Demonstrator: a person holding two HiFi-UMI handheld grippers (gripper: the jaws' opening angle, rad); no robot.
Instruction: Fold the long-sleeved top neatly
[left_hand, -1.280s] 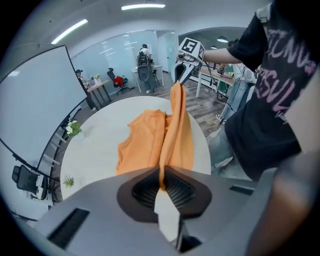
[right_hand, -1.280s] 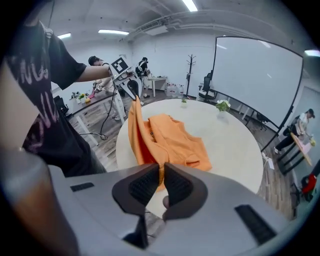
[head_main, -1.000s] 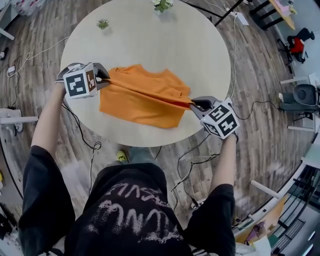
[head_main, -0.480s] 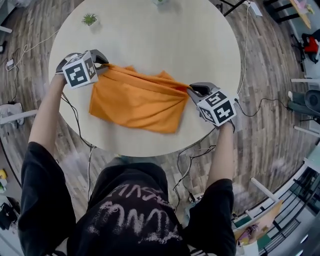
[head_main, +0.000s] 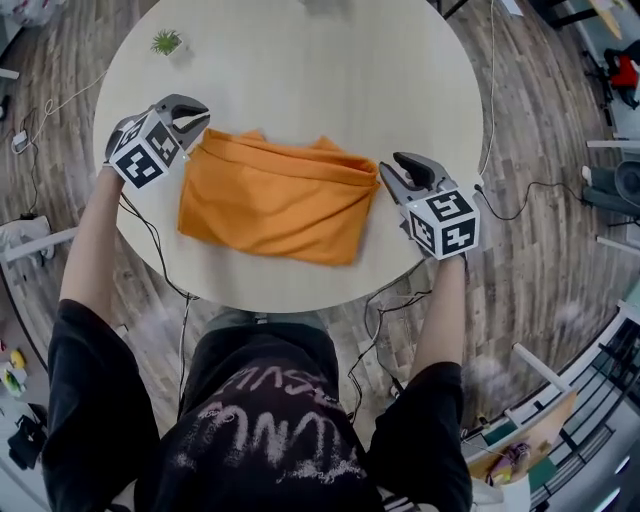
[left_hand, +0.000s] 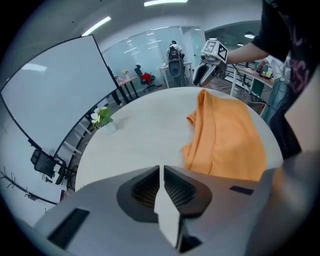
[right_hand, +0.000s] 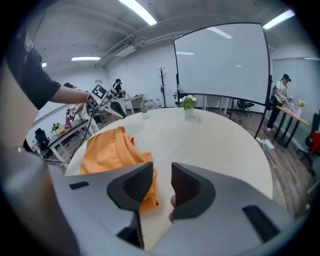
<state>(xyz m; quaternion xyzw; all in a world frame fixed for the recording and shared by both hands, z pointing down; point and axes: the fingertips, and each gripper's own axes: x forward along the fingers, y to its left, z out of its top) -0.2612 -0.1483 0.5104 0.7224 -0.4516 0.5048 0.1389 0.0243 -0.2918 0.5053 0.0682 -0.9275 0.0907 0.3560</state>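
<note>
Orange long-sleeved top (head_main: 275, 200) lies folded into a rough rectangle on the round worktop (head_main: 330, 80). It sits in the 6 o'clock half, close to the edge nearest you. The fold ridge runs along its far side, with the collar bunched behind it.

Your left gripper (head_main: 200, 122) is at the top's 10 o'clock corner, just beside the cloth. Its jaws are pinched almost together with nothing between them.

Your right gripper (head_main: 392, 165) is at the top's 3 o'clock end. Its jaws stand apart, have just been opening, and only bare worktop shows in the gap. The cloth edge lies just beside one jaw, not clamped.

A small potted plant (head_main: 166, 42) sits at the worktop's 11 o'clock rim, well apart from the top. Cables (head_main: 380, 320) trail over the wood floor (head_main: 540, 300) below the worktop.
</note>
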